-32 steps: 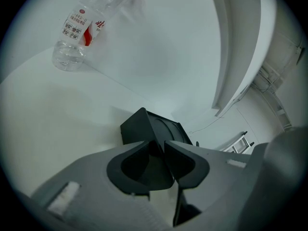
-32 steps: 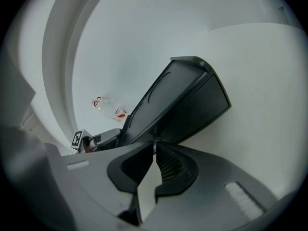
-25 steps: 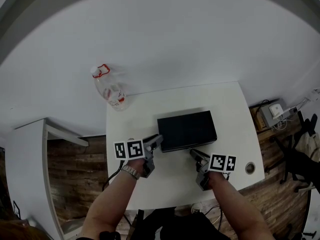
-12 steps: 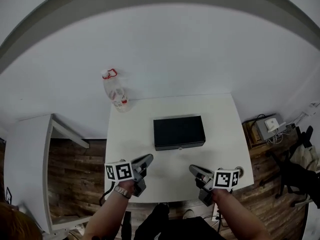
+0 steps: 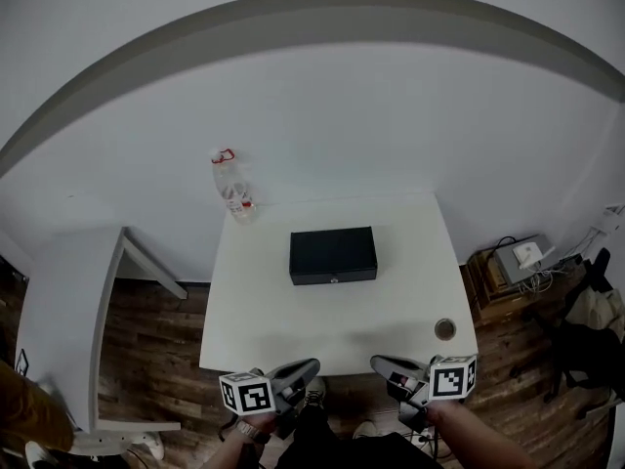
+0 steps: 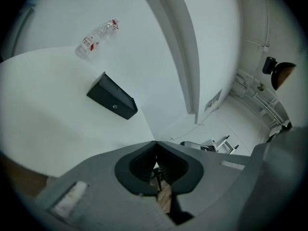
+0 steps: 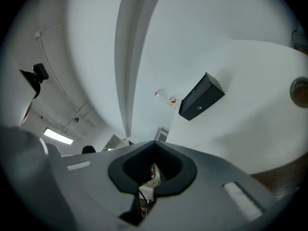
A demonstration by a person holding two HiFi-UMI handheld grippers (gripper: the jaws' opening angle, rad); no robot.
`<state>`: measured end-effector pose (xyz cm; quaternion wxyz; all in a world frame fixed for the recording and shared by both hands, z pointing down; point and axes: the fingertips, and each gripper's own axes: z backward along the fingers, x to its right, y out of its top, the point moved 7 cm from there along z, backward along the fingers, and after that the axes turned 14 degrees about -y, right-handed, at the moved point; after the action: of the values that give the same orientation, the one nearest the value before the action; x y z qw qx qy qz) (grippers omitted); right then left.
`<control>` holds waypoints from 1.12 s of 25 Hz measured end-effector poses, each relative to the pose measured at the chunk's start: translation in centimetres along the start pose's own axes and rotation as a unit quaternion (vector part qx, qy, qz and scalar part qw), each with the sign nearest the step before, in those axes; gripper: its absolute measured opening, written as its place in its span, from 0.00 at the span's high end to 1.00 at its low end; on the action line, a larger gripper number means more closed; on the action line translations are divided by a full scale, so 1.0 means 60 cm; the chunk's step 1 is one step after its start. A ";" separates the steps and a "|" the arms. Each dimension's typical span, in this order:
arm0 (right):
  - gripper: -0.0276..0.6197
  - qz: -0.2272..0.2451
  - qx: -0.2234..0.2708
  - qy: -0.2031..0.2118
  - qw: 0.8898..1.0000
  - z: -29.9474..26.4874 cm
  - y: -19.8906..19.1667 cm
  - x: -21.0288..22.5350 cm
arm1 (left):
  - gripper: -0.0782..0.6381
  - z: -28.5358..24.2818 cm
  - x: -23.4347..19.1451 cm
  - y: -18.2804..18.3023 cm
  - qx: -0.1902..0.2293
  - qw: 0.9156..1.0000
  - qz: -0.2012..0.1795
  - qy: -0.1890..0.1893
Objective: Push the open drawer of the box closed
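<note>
Nothing really readable here. The bottle [image 5: 230, 176] has a red-and-white label [image 5: 238, 200], way too small to make out. The marker cube [image 5: 246, 395] on the left tongs [image 5: 307, 366] and the one on the right tongs [image 5: 379, 363] just show black-and-white squares.

Soft, even, cool light leaves colours nearly grey. The white table [image 5: 332, 320] and wall [image 5: 322, 115] are bright without blowing out, and the black box [image 5: 333, 255] throws barely a shadow. All three views bulge with fisheye distortion; both gripper views darken to black at the corners. A light strip [image 7: 57, 136] glares in the right gripper view. Close up, the left tool [image 6: 155, 146] and right tool [image 7: 154, 146] look soft and unfocused
</note>
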<state>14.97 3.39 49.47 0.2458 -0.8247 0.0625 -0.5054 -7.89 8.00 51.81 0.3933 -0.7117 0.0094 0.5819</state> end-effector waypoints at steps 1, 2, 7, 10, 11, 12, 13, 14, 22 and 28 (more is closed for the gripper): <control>0.95 0.002 -0.004 0.005 1.000 0.014 -0.011 -0.002 | 0.89 0.000 0.016 -0.022 -0.001 1.000 0.004 -0.005; 0.95 0.004 -0.009 0.009 1.000 0.027 -0.022 -0.004 | 0.89 0.002 0.032 -0.045 -0.004 1.000 0.009 -0.011; 0.95 0.013 -0.022 0.025 0.999 0.086 -0.085 -0.023 | 0.89 0.017 0.106 -0.153 -0.039 0.997 0.038 -0.052; 0.95 0.017 -0.026 0.034 0.999 0.107 -0.113 -0.031 | 0.89 0.019 0.129 -0.189 -0.048 0.995 0.050 -0.075; 0.95 0.017 -0.028 0.035 0.999 0.113 -0.121 -0.032 | 0.89 0.017 0.136 -0.198 -0.048 0.994 0.051 -0.083; 0.95 0.014 -0.029 0.037 0.999 0.118 -0.129 -0.032 | 0.89 0.014 0.143 -0.204 -0.047 0.994 0.049 -0.089; 0.95 0.011 -0.029 0.038 0.999 0.122 -0.135 -0.032 | 0.89 0.012 0.147 -0.209 -0.046 0.994 0.047 -0.092; 0.95 0.007 -0.027 0.039 0.999 0.125 -0.141 -0.032 | 0.89 0.010 0.150 -0.214 -0.046 0.994 0.045 -0.094; 0.95 0.011 -0.030 0.053 0.998 0.140 -0.161 -0.048 | 0.89 0.010 0.156 -0.217 -0.043 0.995 0.025 -0.087; 0.95 0.011 -0.031 0.052 0.998 0.147 -0.160 -0.045 | 0.89 0.005 0.157 -0.218 -0.039 0.995 0.028 -0.085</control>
<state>19.90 15.75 48.54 0.2227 -0.8036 0.1000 -0.5428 1.05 21.39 51.11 0.3484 -0.6739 -0.0272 0.6509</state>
